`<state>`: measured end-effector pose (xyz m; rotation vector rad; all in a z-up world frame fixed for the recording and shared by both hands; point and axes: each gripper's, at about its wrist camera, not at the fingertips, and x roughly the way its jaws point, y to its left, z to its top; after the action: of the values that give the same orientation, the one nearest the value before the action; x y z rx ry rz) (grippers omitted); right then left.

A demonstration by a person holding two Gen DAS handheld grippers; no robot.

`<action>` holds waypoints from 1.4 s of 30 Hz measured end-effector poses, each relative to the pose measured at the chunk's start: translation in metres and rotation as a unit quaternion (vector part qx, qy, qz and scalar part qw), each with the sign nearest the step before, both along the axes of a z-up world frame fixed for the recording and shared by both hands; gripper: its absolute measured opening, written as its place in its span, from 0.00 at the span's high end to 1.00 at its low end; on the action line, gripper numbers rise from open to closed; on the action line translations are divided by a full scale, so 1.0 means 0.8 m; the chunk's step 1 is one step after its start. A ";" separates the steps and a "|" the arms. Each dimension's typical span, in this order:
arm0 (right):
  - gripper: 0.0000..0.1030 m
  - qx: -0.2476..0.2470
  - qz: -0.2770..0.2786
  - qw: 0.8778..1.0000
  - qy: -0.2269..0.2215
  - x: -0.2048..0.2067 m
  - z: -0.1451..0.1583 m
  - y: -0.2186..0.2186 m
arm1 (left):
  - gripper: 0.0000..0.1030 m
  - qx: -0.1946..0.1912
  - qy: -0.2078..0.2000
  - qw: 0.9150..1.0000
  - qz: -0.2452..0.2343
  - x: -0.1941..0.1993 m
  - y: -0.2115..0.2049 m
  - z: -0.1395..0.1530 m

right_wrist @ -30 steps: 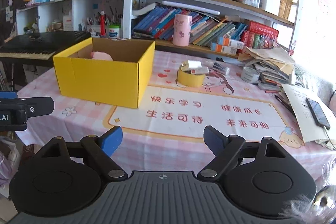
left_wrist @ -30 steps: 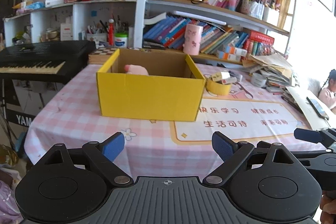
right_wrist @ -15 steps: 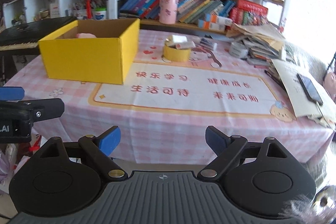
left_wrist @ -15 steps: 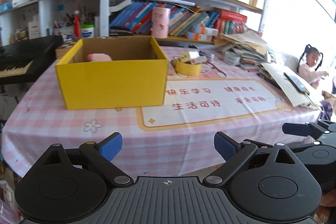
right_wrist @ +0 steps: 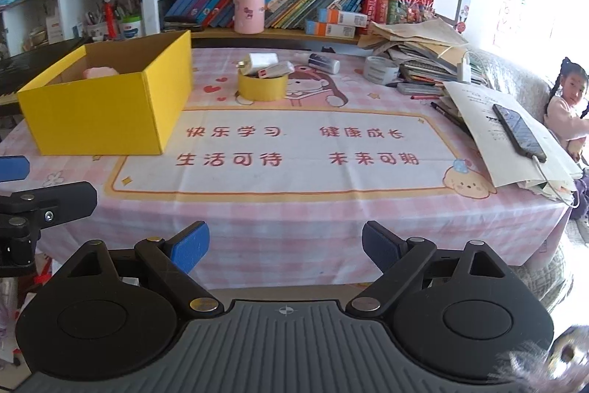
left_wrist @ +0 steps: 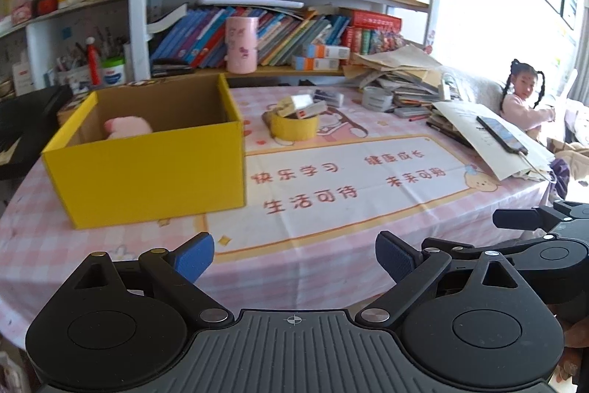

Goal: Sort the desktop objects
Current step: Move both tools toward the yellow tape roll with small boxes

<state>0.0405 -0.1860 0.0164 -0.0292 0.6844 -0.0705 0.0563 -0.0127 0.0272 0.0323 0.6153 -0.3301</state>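
A yellow cardboard box (left_wrist: 147,172) (right_wrist: 103,113) stands open on the left of the pink checked table, with a pink soft item (left_wrist: 127,127) (right_wrist: 100,73) inside. Behind the printed mat sits a yellow tape roll (left_wrist: 294,127) (right_wrist: 262,87) with small white boxes (right_wrist: 263,59) lying on top. A white tube (right_wrist: 324,63) and a grey tape roll (right_wrist: 381,70) lie further right. My left gripper (left_wrist: 294,255) and right gripper (right_wrist: 285,245) hover side by side over the table's front edge, both open and holding nothing.
A pile of papers and books with a phone (right_wrist: 519,131) on it covers the table's right end. A child (left_wrist: 522,102) sits beyond it. Bookshelves with a pink cup (left_wrist: 241,45) line the back, and a keyboard (left_wrist: 22,120) stands left of the box.
Both views have swung right and pulled back slightly, so the box sits further left and the papers, phone and child show more. Both pairs of jaws stand a little wider.
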 end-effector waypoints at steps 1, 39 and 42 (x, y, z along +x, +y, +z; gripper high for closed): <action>0.13 -0.001 -0.003 1.000 0.001 0.001 0.000 -0.003 | 0.06 0.001 0.000 1.000 -0.005 0.003 -0.004 0.000; 0.13 0.021 0.047 0.999 0.014 0.176 0.001 -0.138 | 0.06 0.019 0.013 0.999 0.045 0.158 -0.135 -0.007; 0.13 0.034 0.063 0.997 0.009 0.197 0.004 -0.149 | 0.06 0.023 0.011 0.998 0.066 0.173 -0.143 -0.002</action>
<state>0.1983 -0.3051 0.0194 -0.0079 0.7009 0.0747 0.1949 -0.1267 0.0254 0.0328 0.6445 -0.1891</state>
